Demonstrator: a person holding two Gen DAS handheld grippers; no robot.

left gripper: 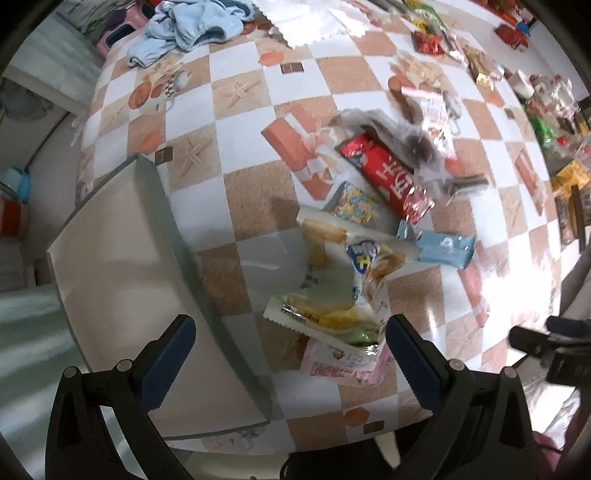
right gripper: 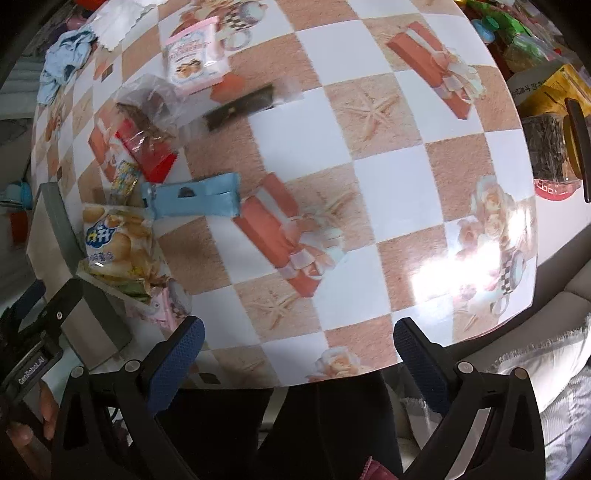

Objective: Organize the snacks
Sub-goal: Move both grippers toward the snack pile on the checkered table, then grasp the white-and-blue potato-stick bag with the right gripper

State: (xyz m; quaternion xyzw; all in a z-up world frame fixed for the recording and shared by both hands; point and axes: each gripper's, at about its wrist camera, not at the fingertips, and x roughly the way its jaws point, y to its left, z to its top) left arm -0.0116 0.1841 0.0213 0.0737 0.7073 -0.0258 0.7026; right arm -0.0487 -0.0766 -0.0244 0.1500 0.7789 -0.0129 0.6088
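Snacks point(left gripper: 354, 258) – crinkly foil packets heaped on glossy checkered tablecloth point(right gripper: 388, 177), both claws point(left gripper: 291, 354) point(right gripper: 299, 350) gaping wide – empty

Checkered tablecloth point(left gripper: 255, 206) covering the table, printed with starfish and gift boxes. Blue cloth point(left gripper: 188, 27) lying crumpled at the far corner, white paper point(left gripper: 306, 22) sitting just beside it. Glass tray point(left gripper: 122, 280) resting on the near-left edge.

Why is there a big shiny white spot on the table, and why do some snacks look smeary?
Right wrist view: lamp glare whitens the glossy checkered tablecloth, and the dark bar wrapper is motion-blurred. Left wrist view: the same glare, and the clear cookie bag smears; the fisheye bends the table edges.
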